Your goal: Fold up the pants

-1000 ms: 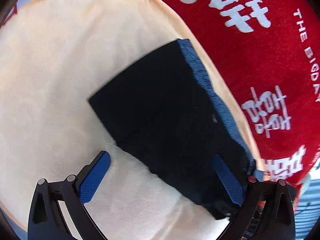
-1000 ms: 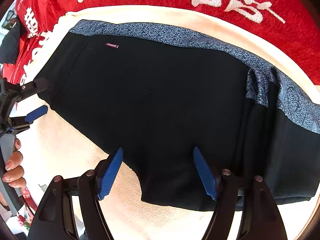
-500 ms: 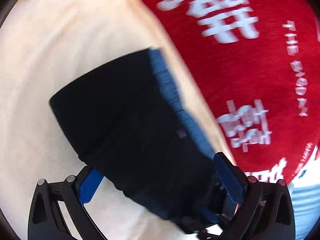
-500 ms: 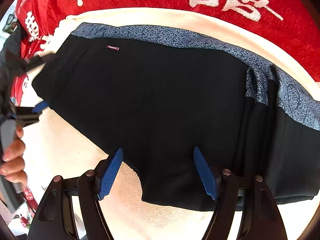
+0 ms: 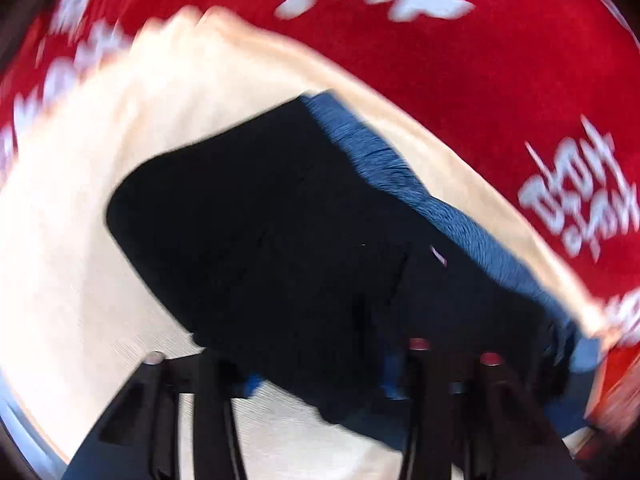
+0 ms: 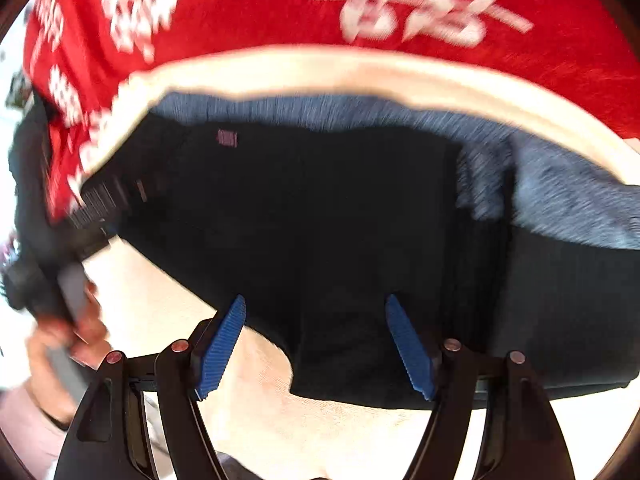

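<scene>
Black pants point(image 5: 280, 240) with a blue-grey patterned waistband point(image 5: 420, 188) lie folded on a cream towel point(image 5: 80, 240). In the left wrist view my left gripper point(image 5: 320, 380) has its jaws narrowed around the near edge of the pants; cloth covers the blue pads, and the view is blurred. In the right wrist view the pants point(image 6: 340, 220) fill the middle. My right gripper point(image 6: 316, 344) is open, its blue pads point(image 6: 222, 344) straddling the pants' near edge. The left gripper point(image 6: 92, 216) shows at the pants' left end, held by a hand.
A red cloth with white characters point(image 5: 480, 60) covers the table under and beyond the towel; it also shows in the right wrist view point(image 6: 260, 12). The towel's edge point(image 6: 360, 68) runs just behind the waistband. Bare towel point(image 6: 280, 420) lies in front of the pants.
My left gripper has moved forward onto the pants' end and its jaws have narrowed on the cloth. The right gripper stays open; its view has shifted back slightly.
</scene>
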A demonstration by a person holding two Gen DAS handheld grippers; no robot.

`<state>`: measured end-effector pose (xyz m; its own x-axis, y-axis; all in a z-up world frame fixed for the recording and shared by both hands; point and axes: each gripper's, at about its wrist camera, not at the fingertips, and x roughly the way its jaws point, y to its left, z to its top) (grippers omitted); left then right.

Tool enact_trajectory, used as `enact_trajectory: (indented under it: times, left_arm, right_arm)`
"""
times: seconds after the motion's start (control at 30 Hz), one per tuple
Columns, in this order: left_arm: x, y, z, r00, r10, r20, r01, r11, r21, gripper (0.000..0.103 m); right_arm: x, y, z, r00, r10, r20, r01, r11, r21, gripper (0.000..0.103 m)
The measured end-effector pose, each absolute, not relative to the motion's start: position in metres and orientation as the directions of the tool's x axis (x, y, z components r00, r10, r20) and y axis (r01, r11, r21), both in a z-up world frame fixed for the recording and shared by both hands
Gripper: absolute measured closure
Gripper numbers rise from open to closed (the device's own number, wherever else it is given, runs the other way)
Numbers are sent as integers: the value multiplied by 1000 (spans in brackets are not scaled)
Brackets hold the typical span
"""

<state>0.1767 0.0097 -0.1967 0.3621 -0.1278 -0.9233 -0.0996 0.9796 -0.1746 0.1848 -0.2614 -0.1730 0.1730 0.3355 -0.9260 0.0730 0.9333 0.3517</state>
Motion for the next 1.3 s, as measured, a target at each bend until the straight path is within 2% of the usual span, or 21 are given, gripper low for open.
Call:
enact_trajectory:
  times: [0.17, 0.33, 0.47, 0.6, 0.7, 0.73, 0.8, 0.83, 0.97, 1.13, 1.3]
  left_arm:
    - [154, -43, -178, 486, 5, -874, 172, 980, 101, 63]
    - [145, -61, -176, 522, 50, -851, 231, 953, 197, 63]
    - [144, -65, -177, 534, 63, -843, 244, 943, 225, 63]
    - [136, -61, -177, 544, 69, -836, 260, 934, 246, 63]
    - [134, -64, -177, 550, 68, -833, 262, 932, 250, 63]
    - [133, -67, -176, 550, 67, -833, 263, 932, 249, 63]
    - [134, -66, -176, 534, 73, -842, 259, 934, 246, 63]
    - [134, -66, -174, 523, 68, -850, 254, 939, 232, 63]
    - [130, -81, -153, 565, 39, -824, 304, 919, 252, 63]
    - [112, -124, -112, 613, -41, -789, 390, 884, 258, 63]
    - [91, -191, -73, 628, -141, -765, 480, 844, 239, 63]
  right_arm:
    - [238, -269, -131, 160, 476, -865, 54, 870, 490, 22]
    - [299, -202, -115, -14, 581, -814, -96, 809, 580, 18]
    - [333, -130, -120, -193, 528, -827, -230, 795, 562, 18]
    - [347, -73, -142, -350, 448, -822, -284, 786, 549, 18]
    - [350, -56, -164, -398, 363, -842, -297, 818, 493, 19]
    - [349, -56, -169, -395, 350, -849, -297, 826, 479, 40]
    - [348, -63, -171, -373, 357, -856, -282, 836, 471, 75]
    - [346, -71, -165, -339, 373, -863, -274, 839, 470, 80]
    - [331, -115, -135, -232, 482, -845, -247, 811, 530, 81]
    - [304, -200, -96, -62, 643, -764, -131, 753, 644, 81]
    - [258, -298, -64, 133, 719, -683, -70, 694, 717, 81]
